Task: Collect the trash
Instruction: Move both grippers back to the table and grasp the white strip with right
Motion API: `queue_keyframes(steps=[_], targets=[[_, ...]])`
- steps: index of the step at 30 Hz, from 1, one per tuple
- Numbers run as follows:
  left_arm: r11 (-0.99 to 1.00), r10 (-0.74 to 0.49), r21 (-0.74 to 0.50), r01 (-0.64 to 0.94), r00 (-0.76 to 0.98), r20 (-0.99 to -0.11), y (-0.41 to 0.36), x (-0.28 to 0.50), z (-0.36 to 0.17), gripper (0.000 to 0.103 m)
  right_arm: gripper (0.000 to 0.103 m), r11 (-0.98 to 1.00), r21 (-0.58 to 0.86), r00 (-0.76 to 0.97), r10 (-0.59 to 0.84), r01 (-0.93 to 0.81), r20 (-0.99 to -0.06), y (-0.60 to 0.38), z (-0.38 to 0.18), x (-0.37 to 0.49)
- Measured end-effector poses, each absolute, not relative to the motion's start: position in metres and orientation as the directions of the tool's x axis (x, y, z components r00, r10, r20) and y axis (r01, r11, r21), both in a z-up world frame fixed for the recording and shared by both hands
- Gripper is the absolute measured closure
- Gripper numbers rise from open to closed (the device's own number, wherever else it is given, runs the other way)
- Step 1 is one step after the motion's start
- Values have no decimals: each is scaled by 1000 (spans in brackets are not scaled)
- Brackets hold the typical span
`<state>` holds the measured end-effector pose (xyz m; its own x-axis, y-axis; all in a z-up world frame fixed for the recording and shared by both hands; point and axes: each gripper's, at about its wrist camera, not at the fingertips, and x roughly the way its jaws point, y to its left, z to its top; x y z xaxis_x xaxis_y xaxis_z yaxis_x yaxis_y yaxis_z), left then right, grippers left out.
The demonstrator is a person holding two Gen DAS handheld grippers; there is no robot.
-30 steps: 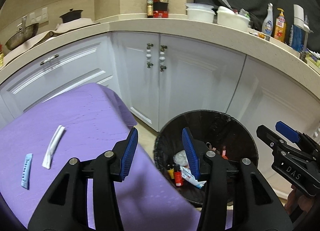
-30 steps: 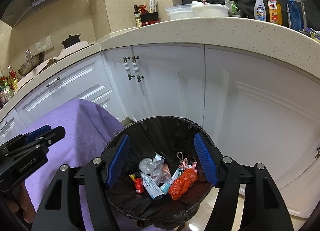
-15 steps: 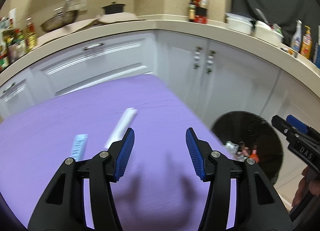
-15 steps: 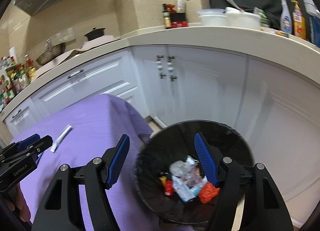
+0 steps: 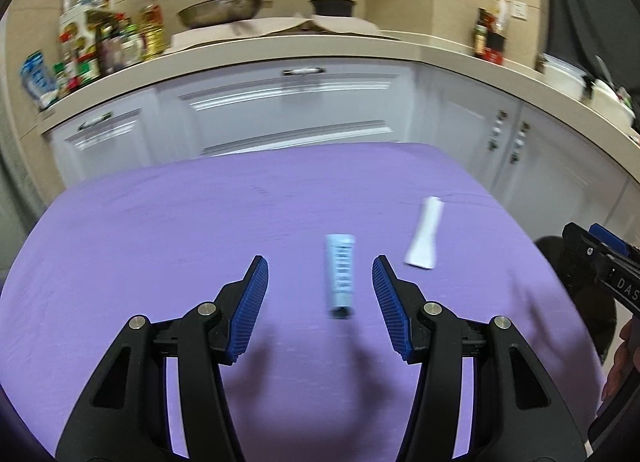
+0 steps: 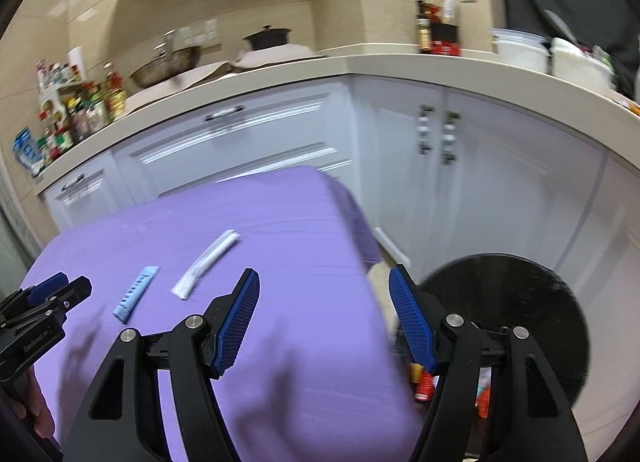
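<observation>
A light blue tube [image 5: 340,272] lies on the purple tablecloth [image 5: 200,230], just ahead of and between the jaws of my open, empty left gripper [image 5: 318,290]. A white tube [image 5: 425,232] lies to its right. In the right wrist view the blue tube [image 6: 136,294] and the white tube [image 6: 206,264] lie left of my open, empty right gripper [image 6: 324,312], which hovers over the table's right edge. The black trash bin [image 6: 520,302] stands on the floor at the right, with trash inside.
White kitchen cabinets [image 5: 288,110] and a beige counter [image 5: 280,46] curve behind the table. Bottles [image 5: 100,46], a pan [image 5: 224,14] and a pot [image 5: 332,6] stand on the counter. The right gripper shows at the right edge of the left wrist view [image 5: 600,266].
Both grippers have swung left from over the bin to over the purple table. The blue tube now lies between the left gripper's jaws. Both stay open.
</observation>
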<state>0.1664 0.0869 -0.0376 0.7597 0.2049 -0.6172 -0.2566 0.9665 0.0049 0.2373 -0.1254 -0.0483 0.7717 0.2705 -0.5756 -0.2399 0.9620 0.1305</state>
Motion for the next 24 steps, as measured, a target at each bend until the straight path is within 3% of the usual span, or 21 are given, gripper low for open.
queue_keyframes(steps=[9,24], targets=[[933,275,-13,-361,734,-621,145,149,-39,50,37,938,98,725,320,-332,-609,-56,-55,252],[898,314,-38,-439,698,-644,202,139,-48,49,37,939,74,631,284,-337,-722,-6,-82,284]])
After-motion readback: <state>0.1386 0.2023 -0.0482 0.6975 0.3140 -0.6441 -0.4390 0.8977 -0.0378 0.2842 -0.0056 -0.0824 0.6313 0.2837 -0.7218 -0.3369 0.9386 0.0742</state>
